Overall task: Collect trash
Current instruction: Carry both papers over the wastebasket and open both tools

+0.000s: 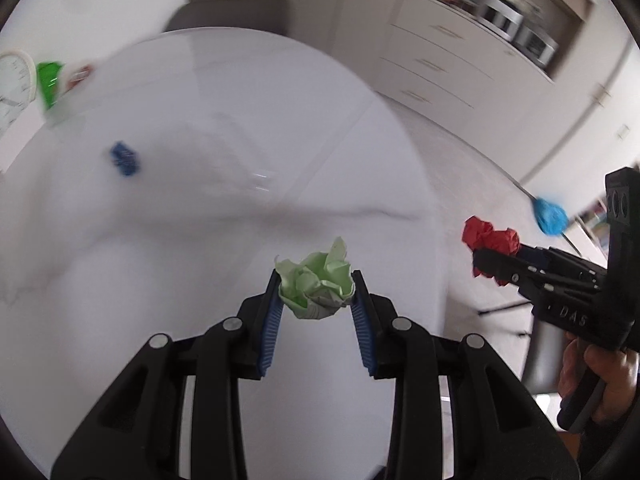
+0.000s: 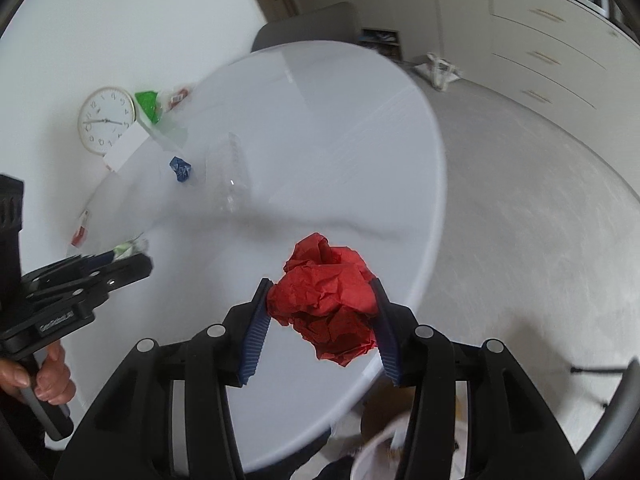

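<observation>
My left gripper (image 1: 315,280) is shut on a crumpled light green paper ball (image 1: 316,285) and holds it above the round white table (image 1: 224,92). My right gripper (image 2: 322,292) is shut on a crumpled red paper ball (image 2: 328,300) above the table's right edge (image 2: 434,184). The red ball (image 1: 490,240) and right gripper also show at the right of the left wrist view. The left gripper (image 2: 128,258) with a bit of green paper shows at the left of the right wrist view. A small crumpled blue paper (image 2: 181,168) lies on the table, also in the left wrist view (image 1: 125,158).
A crushed clear plastic bottle (image 2: 230,176) lies near the blue paper. A clock (image 2: 105,120), a green packet (image 2: 147,106) and a white box (image 2: 124,146) sit at the table's far left. A white bin rim (image 2: 380,446) shows below the table edge. A grey chair (image 2: 308,26) stands behind.
</observation>
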Available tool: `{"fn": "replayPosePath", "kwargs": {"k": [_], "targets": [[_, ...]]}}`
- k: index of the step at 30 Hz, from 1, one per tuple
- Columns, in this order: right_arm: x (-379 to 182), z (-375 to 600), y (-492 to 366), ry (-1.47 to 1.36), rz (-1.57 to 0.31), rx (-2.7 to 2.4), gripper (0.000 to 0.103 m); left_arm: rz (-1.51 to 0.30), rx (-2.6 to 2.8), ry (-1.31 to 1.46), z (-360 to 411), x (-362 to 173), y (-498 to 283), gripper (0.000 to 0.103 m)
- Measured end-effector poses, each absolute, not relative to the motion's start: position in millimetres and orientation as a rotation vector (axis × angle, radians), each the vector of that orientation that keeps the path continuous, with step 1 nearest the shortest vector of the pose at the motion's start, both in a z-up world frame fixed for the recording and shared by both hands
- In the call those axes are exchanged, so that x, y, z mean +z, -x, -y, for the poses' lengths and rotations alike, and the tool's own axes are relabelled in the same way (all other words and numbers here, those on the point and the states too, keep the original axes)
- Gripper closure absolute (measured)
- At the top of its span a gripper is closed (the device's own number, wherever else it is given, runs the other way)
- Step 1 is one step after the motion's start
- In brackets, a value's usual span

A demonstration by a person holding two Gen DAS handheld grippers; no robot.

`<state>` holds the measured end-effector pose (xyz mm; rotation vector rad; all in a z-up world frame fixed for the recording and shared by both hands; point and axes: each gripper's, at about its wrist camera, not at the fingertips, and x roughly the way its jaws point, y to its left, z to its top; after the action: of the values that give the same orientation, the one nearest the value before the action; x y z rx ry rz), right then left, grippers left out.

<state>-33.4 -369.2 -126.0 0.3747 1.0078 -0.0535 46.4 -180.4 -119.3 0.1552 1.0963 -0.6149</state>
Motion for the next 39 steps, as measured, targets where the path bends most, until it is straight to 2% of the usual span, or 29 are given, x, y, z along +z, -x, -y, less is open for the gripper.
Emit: {"fn": "replayPosePath", "kwargs": {"k": [7,17,21,27,28,29,30,31,35,39], "targets": [[-116.8,390.3,112.1,-0.424,-0.984,-0.128,0.054,-1.068,-0.730,-0.228,223.5,-104.7,14.2,0.070],[-116.6,406.3,163.4,-0.412,-0.972,-0.178,0.054,-1.035,-0.779,-0.282,250.6,-92.2,55.3,0.070],[-148.8,409.8,197.1,-0.400,-1.061,-0.204,0.054,-1.030,-0.805,-0.300,253.9,-92.0,64.7,0.070],[-241.4,394.3,233.2,-0.455,-1.213,-0.228,0.051,-1.046,-0.862,-0.356,263.5,-101.5,84.6,0.070],[-258.9,390.8,236.2,-0.451,-1.242,-0.242,0.050,-1.047,-0.873,-0.372,265.7,-104.2,88.5,0.070],[-277.2,388.4,239.0,-0.449,-1.269,-0.263,0.043,-1.047,-0.884,-0.386,267.1,-106.7,91.6,0.070],[-289.9,387.4,240.0,-0.454,-1.288,-0.274,0.029,-1.045,-0.909,-0.411,271.0,-111.4,97.6,0.070],[-305.9,386.8,241.1,-0.468,-1.319,-0.287,0.023,-1.046,-0.934,-0.428,273.6,-115.2,101.7,0.070],[-347.1,396.5,250.3,-0.543,-1.386,-0.335,0.019,-1.061,-1.046,-0.539,291.3,-135.2,126.7,0.070],[-326.9,414.6,279.8,-0.558,-1.329,-0.426,0.005,-1.102,-1.137,-0.633,309.6,-159.6,150.9,0.070]]}}
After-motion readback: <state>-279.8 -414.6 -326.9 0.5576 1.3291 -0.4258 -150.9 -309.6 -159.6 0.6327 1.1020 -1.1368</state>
